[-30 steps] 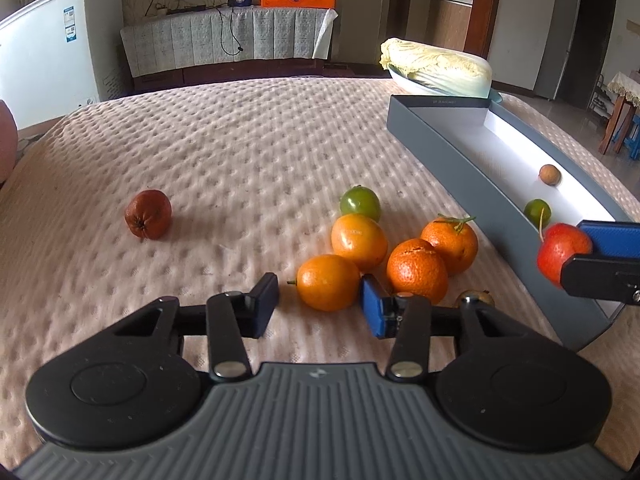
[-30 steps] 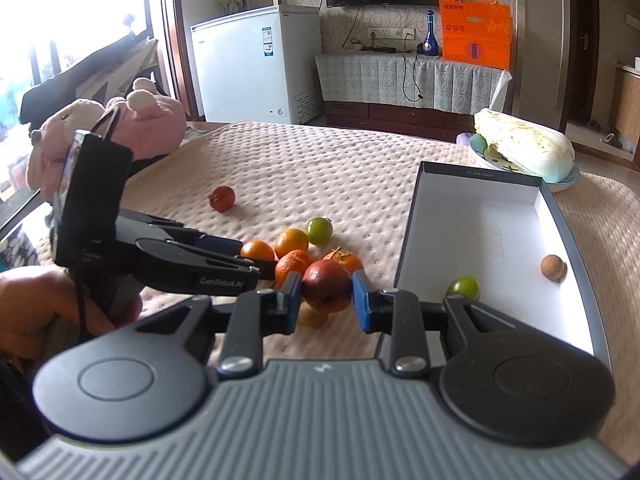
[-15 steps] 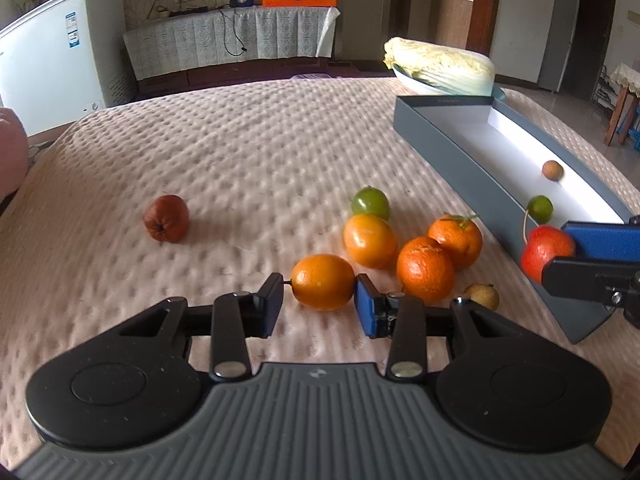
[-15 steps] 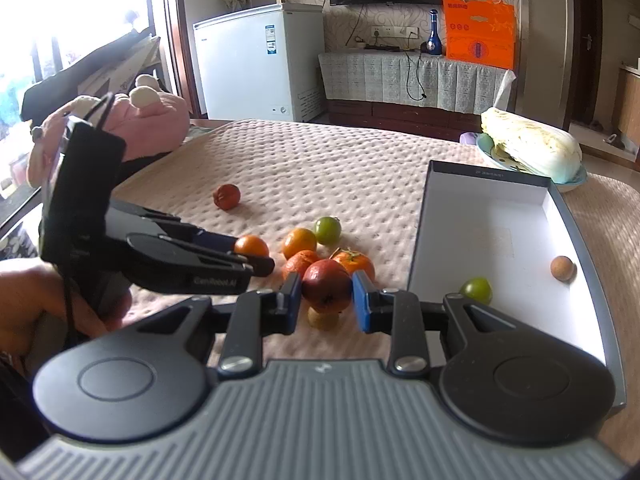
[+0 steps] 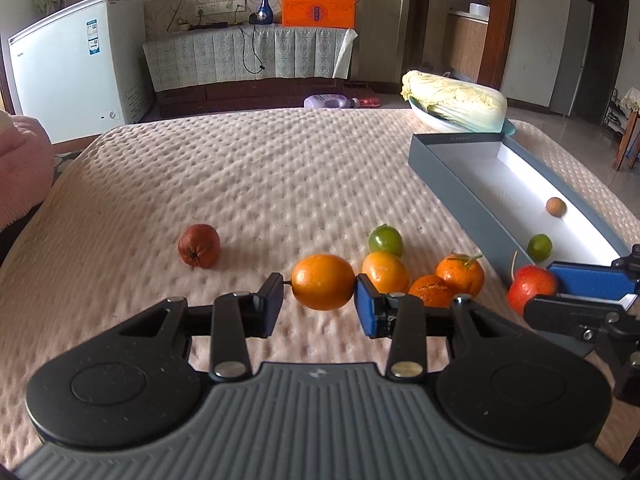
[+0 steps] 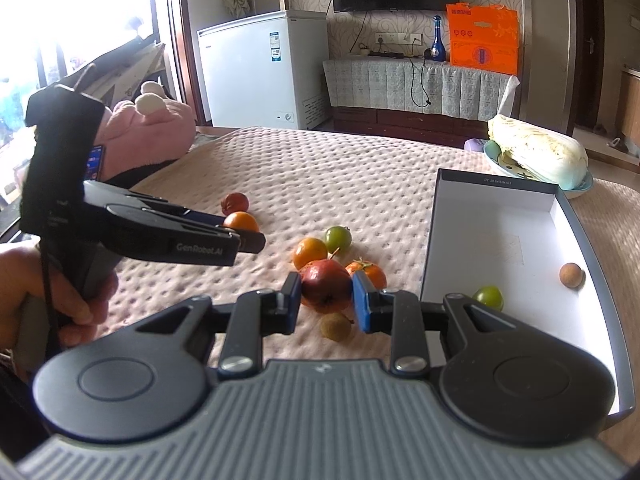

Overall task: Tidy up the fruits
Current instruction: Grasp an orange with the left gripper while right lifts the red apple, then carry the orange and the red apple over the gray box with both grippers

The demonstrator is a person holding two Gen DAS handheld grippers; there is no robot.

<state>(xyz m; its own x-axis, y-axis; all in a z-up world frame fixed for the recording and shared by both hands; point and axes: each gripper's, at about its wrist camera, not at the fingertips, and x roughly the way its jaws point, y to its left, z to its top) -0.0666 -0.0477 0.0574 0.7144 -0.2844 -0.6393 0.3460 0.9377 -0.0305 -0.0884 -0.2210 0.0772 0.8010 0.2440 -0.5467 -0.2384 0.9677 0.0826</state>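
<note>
Both claws have fruit right now. The left gripper (image 5: 323,300) is clamped on an orange (image 5: 322,287), lifted off the quilted table (image 5: 248,184). The right gripper (image 6: 326,300) is squeezing a red apple (image 6: 326,285) just beside the grey box (image 6: 496,216), which has a green fruit (image 6: 489,297) and a small brown one (image 6: 571,275) inside. A few more oranges (image 5: 459,273) sit loose on the cloth.

white chest freezer (image 6: 256,68) beside a cloth-draped sideboard (image 6: 416,84), bright window (image 6: 80,20) at left.
</note>
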